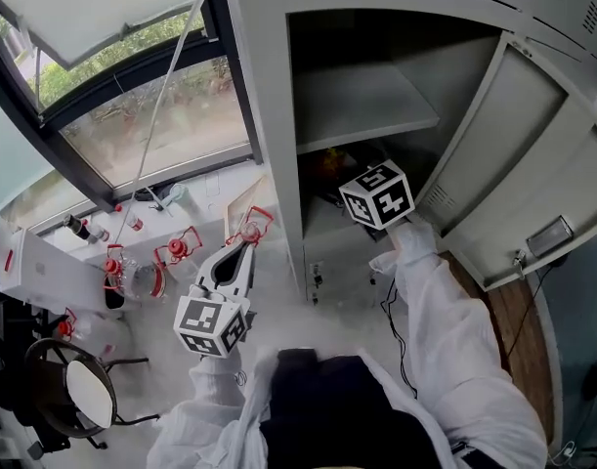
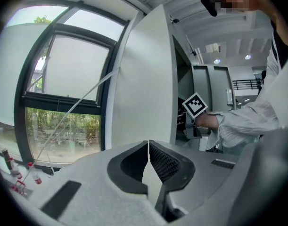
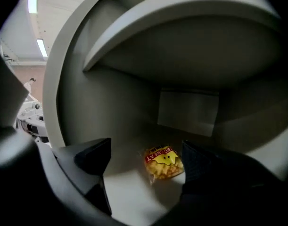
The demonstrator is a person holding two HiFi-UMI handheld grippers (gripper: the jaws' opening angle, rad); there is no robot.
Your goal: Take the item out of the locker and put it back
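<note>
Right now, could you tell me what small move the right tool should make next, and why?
Probably ease the right tool forward: its jaws stand apart, and the yellow snack packet lies ahead on the locker floor, not yet between them.

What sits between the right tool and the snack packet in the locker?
Nothing. In the right gripper view, only bare grey locker floor separates the open right tool from the yellow-and-red snack packet.
</note>
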